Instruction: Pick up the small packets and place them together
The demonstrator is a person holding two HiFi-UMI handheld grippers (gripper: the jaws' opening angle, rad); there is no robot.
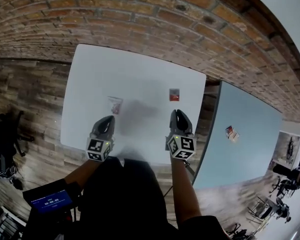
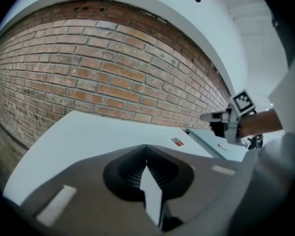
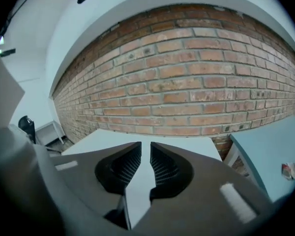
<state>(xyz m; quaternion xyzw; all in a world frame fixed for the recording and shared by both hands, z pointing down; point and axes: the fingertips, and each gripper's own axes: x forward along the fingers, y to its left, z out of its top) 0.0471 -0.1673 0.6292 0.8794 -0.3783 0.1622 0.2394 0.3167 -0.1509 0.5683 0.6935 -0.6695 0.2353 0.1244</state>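
Note:
Two small packets lie on the white table (image 1: 90, 74): a clear-and-red one (image 1: 115, 104) on the left and a red one (image 1: 174, 95) on the right. My left gripper (image 1: 108, 119) hovers just short of the left packet, its jaws shut with the tips touching and nothing between them (image 2: 146, 151). The red packet (image 2: 177, 142) shows far off in the left gripper view, beside my right gripper (image 2: 226, 122). That right gripper (image 1: 178, 113) sits just short of the red packet, its jaws a narrow slit apart and empty (image 3: 145, 146).
A pale blue table (image 1: 240, 154) stands to the right with another small packet (image 1: 232, 133) on it, also seen at the right gripper view's edge (image 3: 289, 170). A brick wall (image 1: 140, 14) runs behind the tables. Wooden floor, chairs and equipment lie at the left.

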